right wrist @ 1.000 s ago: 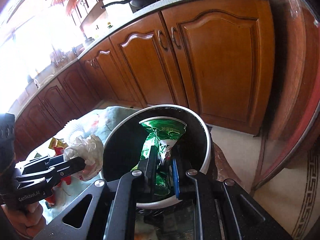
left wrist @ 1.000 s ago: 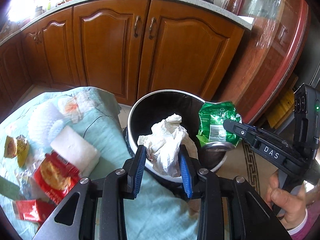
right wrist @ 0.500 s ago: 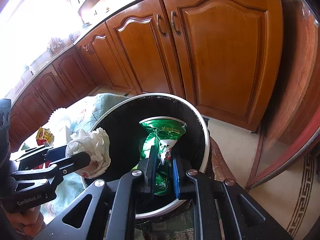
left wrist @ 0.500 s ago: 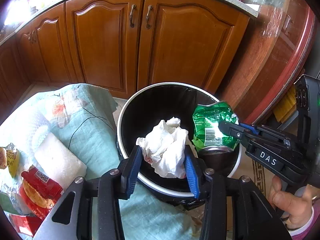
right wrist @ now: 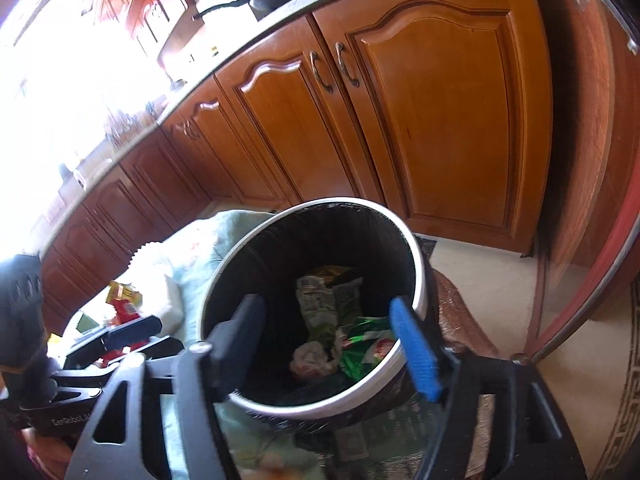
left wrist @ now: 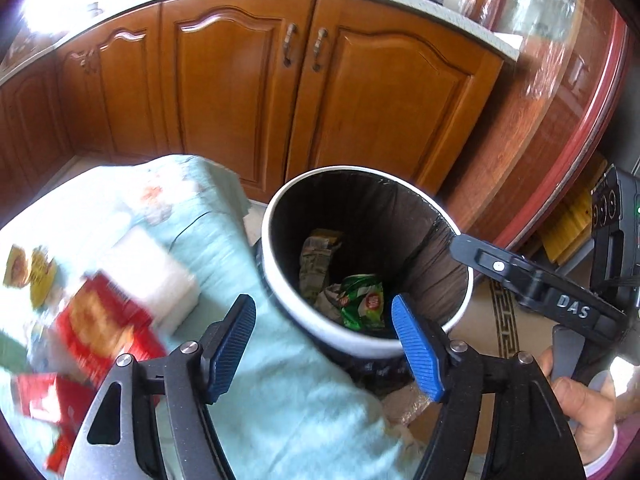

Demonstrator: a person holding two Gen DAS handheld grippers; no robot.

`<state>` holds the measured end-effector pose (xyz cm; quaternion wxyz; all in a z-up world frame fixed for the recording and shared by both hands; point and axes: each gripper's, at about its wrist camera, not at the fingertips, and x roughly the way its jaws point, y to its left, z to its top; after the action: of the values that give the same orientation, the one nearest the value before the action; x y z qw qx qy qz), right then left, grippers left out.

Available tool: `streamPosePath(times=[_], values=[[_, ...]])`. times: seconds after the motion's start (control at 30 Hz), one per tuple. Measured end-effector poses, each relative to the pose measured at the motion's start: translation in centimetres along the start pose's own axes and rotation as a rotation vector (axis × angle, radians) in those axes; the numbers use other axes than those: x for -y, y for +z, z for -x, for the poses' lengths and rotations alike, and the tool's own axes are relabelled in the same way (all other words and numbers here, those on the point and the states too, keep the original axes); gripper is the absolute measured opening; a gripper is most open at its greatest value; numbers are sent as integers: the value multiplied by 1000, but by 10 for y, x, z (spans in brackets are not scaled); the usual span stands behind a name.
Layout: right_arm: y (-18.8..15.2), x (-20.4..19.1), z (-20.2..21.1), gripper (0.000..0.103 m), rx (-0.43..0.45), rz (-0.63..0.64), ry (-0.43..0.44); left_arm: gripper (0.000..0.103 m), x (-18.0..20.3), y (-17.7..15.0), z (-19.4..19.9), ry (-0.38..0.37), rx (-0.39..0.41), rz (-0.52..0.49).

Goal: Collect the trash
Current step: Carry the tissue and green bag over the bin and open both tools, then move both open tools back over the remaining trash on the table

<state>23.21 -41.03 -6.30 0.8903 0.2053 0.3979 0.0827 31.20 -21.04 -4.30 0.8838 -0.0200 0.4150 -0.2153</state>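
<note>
Trash still out: red snack wrappers (left wrist: 100, 332) and yellow packets (left wrist: 30, 270) lie on the pale blue cloth (left wrist: 280, 380), down and to the left of the left gripper (left wrist: 324, 344) — blurred in its view, so their long axes cannot be told.
Trash already in: a green foil bag (left wrist: 362, 304) and a crumpled white tissue (right wrist: 312, 358) rest at the bottom of the bin (left wrist: 360, 338), beside older printed wrappers.
Nearer hand: the left one, by my judgement — the wrappers sit on its side, while the right gripper (right wrist: 334, 340) hangs over the bin's mouth with the bin between it and the cloth.
Left gripper: jaws have just been opening and stand wide, nothing between them.
Right gripper: likewise just opened, spread apart and empty above the bin.
Materials: wrappers look thin, glossy and crinkly, flat enough to need a pinch at an edge; a white foam-like block (left wrist: 160, 276) lies beside them.
Bin: round, white rim, black liner, touching the cloth's edge.
Surroundings: brown wooden cabinet doors (left wrist: 280, 100) behind, smooth and panelled.
</note>
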Motion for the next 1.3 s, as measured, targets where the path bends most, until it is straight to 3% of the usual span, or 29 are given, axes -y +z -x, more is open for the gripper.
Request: streamPosePath(times=[0.43, 0.87, 1.3], values=[[-46, -50, 16, 93, 11, -15, 96, 73, -44, -68, 85, 45, 83, 125], [-87, -105, 6, 94, -64, 28, 168, 73, -100, -123, 159, 117, 125, 250], [-99, -143, -8, 94, -105, 81, 200, 73, -134, -145, 178, 148, 112, 324]])
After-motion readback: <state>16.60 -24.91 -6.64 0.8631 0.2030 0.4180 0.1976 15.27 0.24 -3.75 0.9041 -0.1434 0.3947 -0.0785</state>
